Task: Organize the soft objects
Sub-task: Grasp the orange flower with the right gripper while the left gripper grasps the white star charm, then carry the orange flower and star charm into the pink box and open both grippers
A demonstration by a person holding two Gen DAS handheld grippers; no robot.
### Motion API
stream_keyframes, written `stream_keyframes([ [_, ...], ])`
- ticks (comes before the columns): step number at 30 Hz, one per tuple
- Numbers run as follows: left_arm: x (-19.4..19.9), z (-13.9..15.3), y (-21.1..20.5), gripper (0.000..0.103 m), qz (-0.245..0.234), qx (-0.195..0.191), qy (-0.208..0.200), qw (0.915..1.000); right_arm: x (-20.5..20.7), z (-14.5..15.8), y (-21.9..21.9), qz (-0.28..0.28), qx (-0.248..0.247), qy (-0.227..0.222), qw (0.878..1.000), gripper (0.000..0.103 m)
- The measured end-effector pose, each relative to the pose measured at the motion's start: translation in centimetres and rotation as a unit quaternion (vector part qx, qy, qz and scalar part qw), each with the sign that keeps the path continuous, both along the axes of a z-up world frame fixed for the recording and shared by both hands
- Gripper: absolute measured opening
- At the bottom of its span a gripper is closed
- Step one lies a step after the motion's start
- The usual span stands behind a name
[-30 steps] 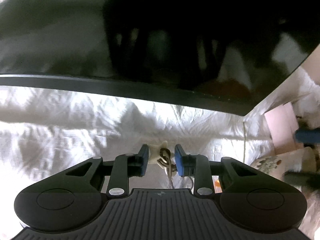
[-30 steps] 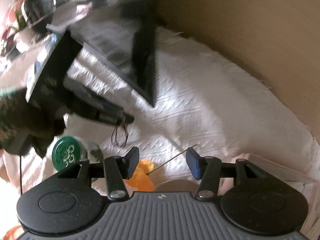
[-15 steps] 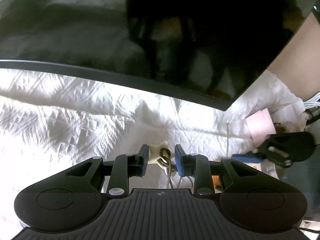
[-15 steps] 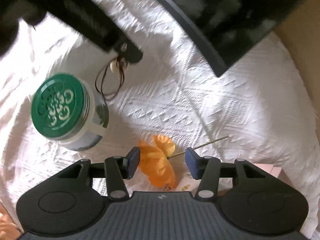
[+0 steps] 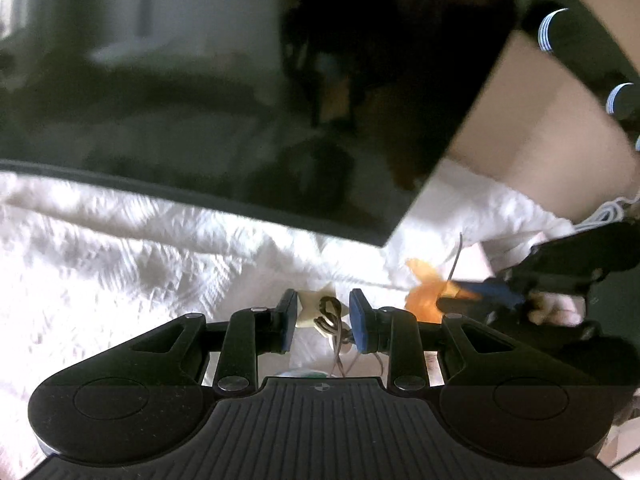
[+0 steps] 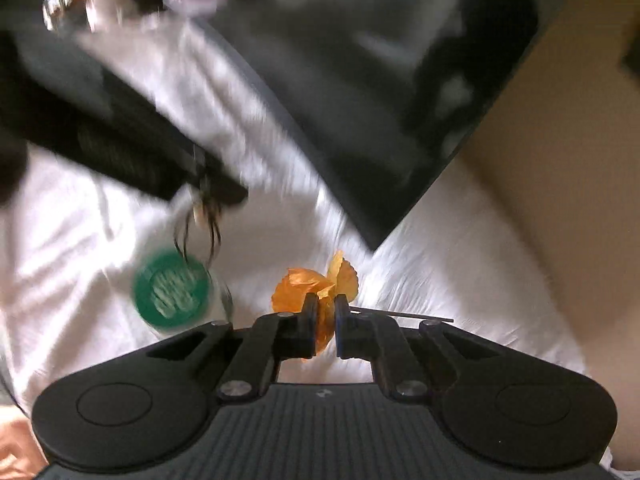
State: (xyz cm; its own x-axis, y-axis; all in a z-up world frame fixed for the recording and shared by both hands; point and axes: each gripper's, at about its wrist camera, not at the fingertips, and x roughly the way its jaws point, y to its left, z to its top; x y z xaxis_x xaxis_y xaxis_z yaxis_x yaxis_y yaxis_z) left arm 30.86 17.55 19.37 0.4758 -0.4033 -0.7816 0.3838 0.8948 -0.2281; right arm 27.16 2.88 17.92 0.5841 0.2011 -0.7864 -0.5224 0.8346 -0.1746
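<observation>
1. On the left, over the white bedspread (image 5: 120, 264), a small cream star charm (image 5: 310, 306) with brown cords is pinched between the jaws of the left gripper (image 5: 323, 316), exactly as a second ago; it hangs clear of the cloth.
2. In the middle, a green-lidded jar (image 6: 172, 290) stands on the bedspread with its lid on; its contents cannot be seen.
3. On the right, the jaws of the right gripper (image 6: 323, 322), wide apart a second ago, are now clamped on the orange fabric flower (image 6: 310, 290), its thin stem (image 6: 404, 314) jutting sideways.
4. Both soft things are thus judged secured and ready to be carried; no container for them is in view.
</observation>
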Motion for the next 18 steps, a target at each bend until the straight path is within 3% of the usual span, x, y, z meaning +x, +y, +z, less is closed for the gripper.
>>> stream_keyframes([
  [3, -1.8, 1.8, -0.9, 0.032, -0.007, 0.003, -0.013, 0.9999, -2.5, 3.2, -1.4, 0.007, 0.034, -0.033, 0.999, 0.008],
  [8, -4.3, 2.8, -3.2, 0.032, -0.019, 0.008, -0.018, 0.9996, -6.0, 5.6, -3.6, 0.004, 0.052, -0.069, 0.996, 0.008],
  [18, -7.6, 1.1, -11.3, 0.032, -0.094, -0.010, -0.014, 0.9954, -11.4, 5.8, -11.1, -0.054, 0.072, -0.114, 0.989, 0.008],
])
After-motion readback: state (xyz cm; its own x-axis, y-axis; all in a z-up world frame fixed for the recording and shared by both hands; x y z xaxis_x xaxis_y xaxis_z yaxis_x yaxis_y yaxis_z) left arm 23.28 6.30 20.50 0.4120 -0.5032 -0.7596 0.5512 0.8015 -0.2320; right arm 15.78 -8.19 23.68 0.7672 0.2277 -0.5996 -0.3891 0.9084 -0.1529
